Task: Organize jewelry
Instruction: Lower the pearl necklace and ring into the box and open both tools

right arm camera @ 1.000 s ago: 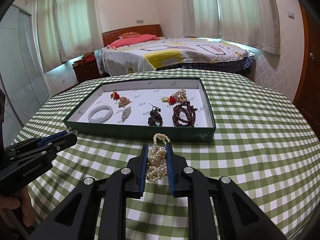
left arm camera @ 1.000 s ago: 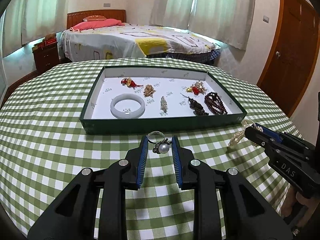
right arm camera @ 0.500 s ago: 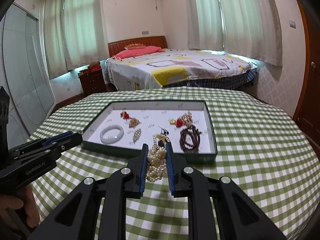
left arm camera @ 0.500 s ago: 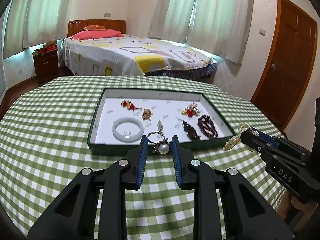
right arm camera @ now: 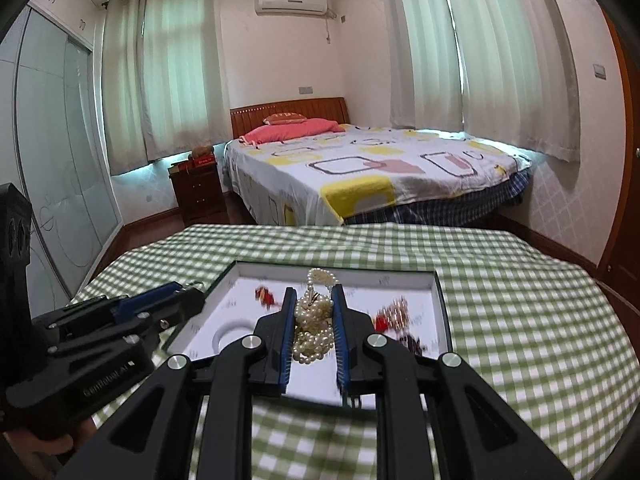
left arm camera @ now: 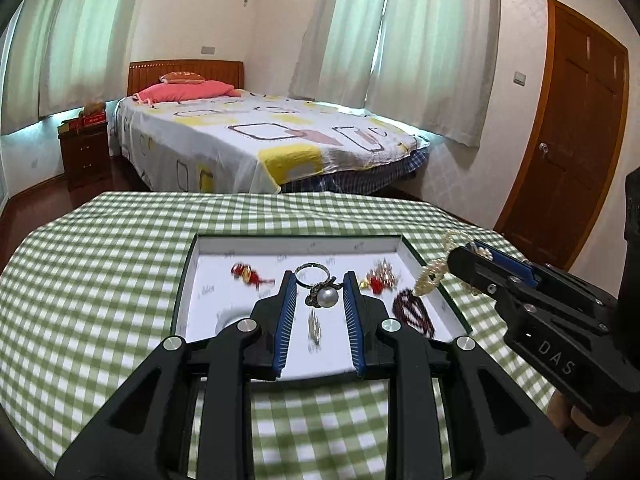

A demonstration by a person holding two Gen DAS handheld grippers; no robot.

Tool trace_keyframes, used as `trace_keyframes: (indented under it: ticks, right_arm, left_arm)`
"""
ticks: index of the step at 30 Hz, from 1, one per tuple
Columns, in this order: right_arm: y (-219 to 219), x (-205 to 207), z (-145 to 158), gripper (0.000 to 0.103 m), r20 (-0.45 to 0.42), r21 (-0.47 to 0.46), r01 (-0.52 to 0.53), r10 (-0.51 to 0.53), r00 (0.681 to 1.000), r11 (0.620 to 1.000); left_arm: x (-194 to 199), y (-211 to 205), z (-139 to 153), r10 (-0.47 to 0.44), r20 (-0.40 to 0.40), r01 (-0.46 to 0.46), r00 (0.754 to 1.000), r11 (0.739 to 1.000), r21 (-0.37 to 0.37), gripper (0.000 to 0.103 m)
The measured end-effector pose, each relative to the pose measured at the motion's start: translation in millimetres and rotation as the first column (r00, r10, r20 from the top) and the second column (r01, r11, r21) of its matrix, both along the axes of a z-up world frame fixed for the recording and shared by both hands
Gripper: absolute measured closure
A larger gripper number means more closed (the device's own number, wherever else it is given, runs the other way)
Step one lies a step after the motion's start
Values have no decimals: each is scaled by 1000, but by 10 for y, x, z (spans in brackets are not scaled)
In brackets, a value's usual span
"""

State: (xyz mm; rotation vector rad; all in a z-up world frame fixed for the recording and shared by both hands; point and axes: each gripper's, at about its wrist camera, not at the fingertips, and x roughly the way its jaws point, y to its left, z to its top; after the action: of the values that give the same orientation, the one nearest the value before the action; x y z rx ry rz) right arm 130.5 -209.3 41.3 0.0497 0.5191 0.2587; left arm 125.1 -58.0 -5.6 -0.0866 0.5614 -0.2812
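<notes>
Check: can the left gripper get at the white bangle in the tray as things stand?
Probably not yet. The left gripper is shut on the pearl ring, so its jaws are taken. The white bangle lies uncovered in the tray, partly hidden behind a finger; after setting the ring down, the way looks free.

"DAS" on right claw [left arm camera: 470, 264] body; left claw [right arm camera: 192, 298] lettering illegible

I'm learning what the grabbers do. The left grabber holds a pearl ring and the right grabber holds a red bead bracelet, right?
Not quite. The right gripper is shut on a white pearl necklace, not a red bead bracelet; the right wrist view shows the pearls bunched between its pads. The dark red beads lie in the tray. The left gripper does hold the pearl ring.
</notes>
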Motion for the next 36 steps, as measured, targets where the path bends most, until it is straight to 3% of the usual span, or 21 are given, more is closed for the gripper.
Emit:
trace_keyframes:
  ticks: [11,22,36]
  right_arm:
    - [45,668,-105,85,-15,-10,4,-4,1000,1000]
    - [35,1255,-583,85,-150,-33,21,-26,988,999]
    - [1,1616,-831,85,-295,-65,27,-45,955,998]
  left_arm:
    - [760,-145,-139,9,-24,-9,1000,1000,23,79]
    - [1374,-244,-502,43,-112,-37,993,998,58,79]
    - [1750,-301,-840,54,-263,-22,963,992,122,79]
